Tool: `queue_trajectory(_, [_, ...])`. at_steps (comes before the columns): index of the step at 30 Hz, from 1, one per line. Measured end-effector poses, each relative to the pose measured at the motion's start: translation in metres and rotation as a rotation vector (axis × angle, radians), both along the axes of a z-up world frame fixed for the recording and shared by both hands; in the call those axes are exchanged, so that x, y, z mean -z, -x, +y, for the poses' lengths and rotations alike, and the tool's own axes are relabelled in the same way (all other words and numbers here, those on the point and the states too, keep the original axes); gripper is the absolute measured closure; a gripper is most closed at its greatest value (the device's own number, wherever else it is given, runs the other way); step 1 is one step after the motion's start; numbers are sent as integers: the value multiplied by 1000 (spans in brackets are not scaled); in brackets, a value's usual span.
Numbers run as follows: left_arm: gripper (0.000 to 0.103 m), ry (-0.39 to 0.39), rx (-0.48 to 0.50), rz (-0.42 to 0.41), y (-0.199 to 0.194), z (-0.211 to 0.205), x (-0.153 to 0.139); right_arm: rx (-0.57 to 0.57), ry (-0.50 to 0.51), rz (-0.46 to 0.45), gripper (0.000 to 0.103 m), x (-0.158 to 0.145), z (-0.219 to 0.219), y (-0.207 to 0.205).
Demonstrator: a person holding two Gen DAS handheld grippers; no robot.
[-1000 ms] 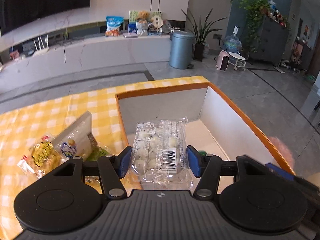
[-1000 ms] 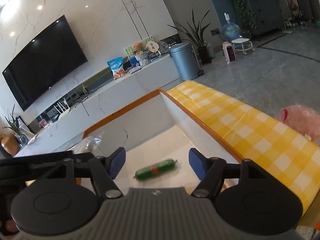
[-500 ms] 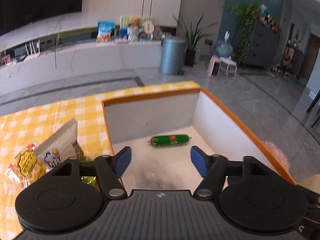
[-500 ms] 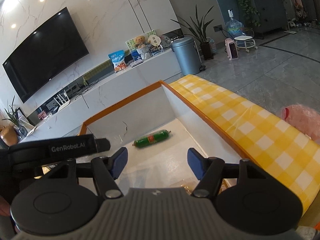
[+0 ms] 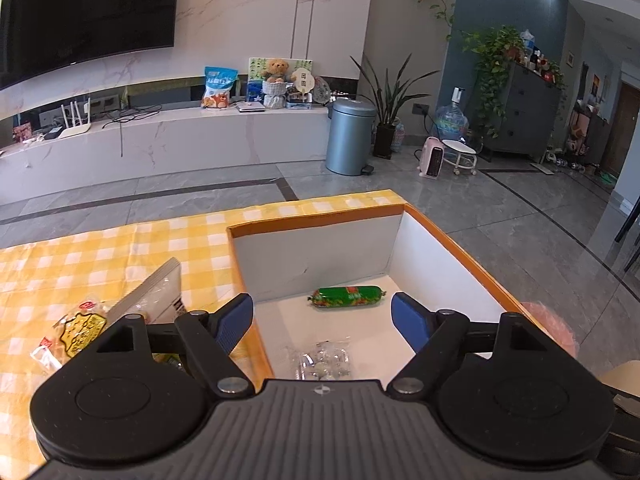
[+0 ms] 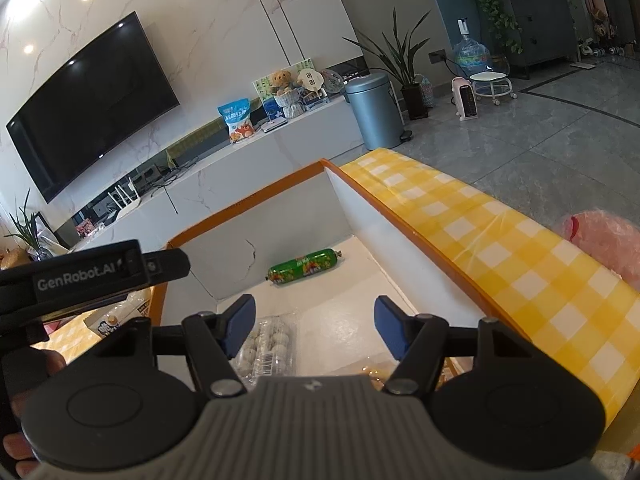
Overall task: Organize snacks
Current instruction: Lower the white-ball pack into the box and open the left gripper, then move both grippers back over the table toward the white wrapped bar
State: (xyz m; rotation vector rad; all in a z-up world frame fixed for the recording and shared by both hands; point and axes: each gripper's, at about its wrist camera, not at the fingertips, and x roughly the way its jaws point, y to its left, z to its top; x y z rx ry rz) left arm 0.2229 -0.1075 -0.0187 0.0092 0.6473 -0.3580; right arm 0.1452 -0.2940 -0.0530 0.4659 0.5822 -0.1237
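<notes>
An orange-rimmed white box [image 5: 320, 218] [image 6: 248, 200] sits on the yellow checked tablecloth. Inside lie a green sausage [image 5: 347, 297] [image 6: 306, 267] near the far wall and a clear plastic pack of white round sweets [image 5: 322, 362] [image 6: 269, 346] nearer me. My left gripper [image 5: 322, 318] is open and empty, raised above the box's left side. My right gripper [image 6: 315, 330] is open and empty, above the box's near end. Part of an orange snack [image 6: 374, 372] shows under the right gripper.
Loose snack packets lie on the cloth left of the box: a yellow bag [image 5: 78, 332] and a white packet [image 5: 156, 296] [image 6: 116, 320]. The left gripper body [image 6: 92, 276] crosses the right view's left side. A pink object [image 6: 604, 236] lies right of the table.
My left gripper let go of the clear sweets pack, which now lies in the box, then lifted up and back. The right gripper drew back slightly.
</notes>
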Motion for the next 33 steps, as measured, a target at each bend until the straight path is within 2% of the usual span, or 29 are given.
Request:
queue_trajectory(8, [11, 57, -7, 61, -1, 21, -12, -9, 10, -21, 37, -2, 4, 5])
queue_trajectory(11, [11, 38, -36, 76, 0, 27, -16, -20, 31, -36, 37, -4, 9, 8])
queue_trajectory(20, [17, 40, -110, 42, 27, 72, -39, -72, 23, -75, 37, -13, 23, 22])
queue_trajectory(26, [17, 41, -155, -1, 57, 112, -54, -132, 25, -136, 37, -36, 51, 42])
queue_trajectory(33, [17, 39, -212, 1, 82, 155, -56, -262, 50, -193, 37, -59, 115, 61])
